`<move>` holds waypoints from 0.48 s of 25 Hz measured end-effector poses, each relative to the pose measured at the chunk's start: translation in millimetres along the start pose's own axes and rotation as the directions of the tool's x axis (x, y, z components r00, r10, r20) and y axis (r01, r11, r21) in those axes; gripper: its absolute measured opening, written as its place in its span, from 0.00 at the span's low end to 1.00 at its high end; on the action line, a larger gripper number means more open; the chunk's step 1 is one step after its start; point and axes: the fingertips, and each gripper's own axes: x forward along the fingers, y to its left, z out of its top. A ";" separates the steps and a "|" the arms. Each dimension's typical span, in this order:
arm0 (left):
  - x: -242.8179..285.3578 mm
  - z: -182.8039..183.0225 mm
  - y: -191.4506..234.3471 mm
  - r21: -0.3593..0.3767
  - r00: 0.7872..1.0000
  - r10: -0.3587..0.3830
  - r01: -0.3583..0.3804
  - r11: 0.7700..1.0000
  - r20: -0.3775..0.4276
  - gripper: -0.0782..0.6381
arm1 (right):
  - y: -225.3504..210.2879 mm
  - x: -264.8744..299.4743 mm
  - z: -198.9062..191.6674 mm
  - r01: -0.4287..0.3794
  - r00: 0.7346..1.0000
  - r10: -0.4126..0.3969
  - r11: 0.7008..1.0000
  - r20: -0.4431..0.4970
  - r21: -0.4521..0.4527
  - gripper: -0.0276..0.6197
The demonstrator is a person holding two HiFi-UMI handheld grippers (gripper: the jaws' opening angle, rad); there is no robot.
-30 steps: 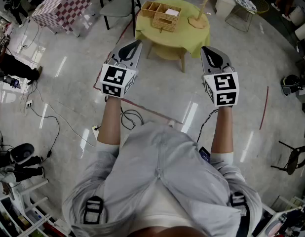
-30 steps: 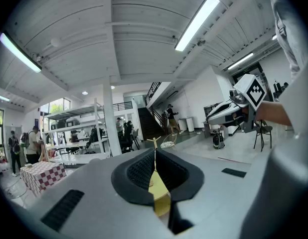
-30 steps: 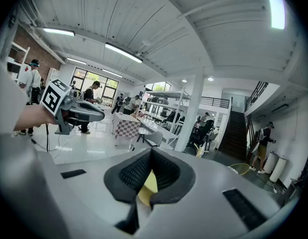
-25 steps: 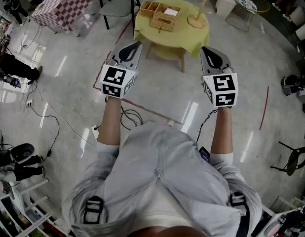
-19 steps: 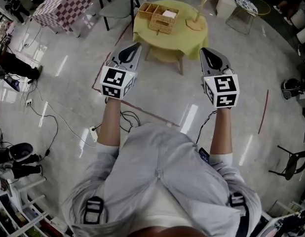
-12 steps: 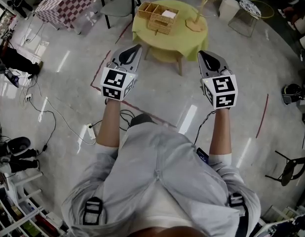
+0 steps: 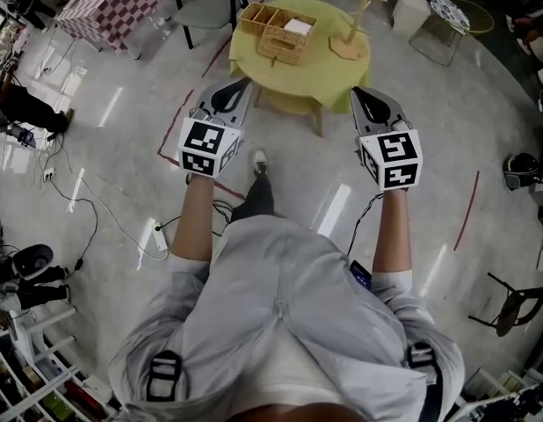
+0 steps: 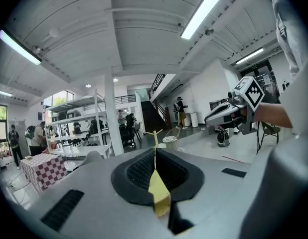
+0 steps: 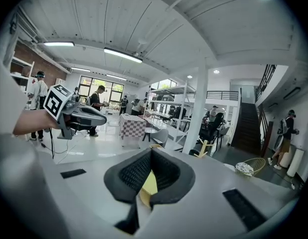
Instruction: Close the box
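We hold left hand-held gripper [image 7: 244, 82] and right hand-held gripper [image 7: 358, 91] pressed together, empty, apart from the counter's [image 7: 317, 67] box [image 7: 278, 30].

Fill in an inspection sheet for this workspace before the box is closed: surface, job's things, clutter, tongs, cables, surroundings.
Surface: round table under a yellow cloth, ahead, not yet reached.
Job's things: woven box on the table, top looks open, white item inside.
Clutter: wooden stand on the table beside the box.
Tongs: left tongs and right tongs both shut, empty, held over the floor.
Cables: black cables and a power strip on the floor at left.
Surroundings: checkered table, grey chair, red tape lines.
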 end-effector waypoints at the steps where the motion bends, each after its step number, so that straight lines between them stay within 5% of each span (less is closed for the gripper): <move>1: 8.0 -2.7 6.3 -0.004 1.000 -0.002 0.002 1.000 -0.002 0.16 | -3.5 9.1 -1.2 -0.001 1.000 0.001 1.000 0.000 0.005 0.08; 12: 124.1 -19.3 110.3 -0.005 0.999 -0.038 0.038 0.999 -0.025 0.16 | -62.3 137.1 9.2 0.023 1.000 -0.023 0.997 -0.009 0.072 0.08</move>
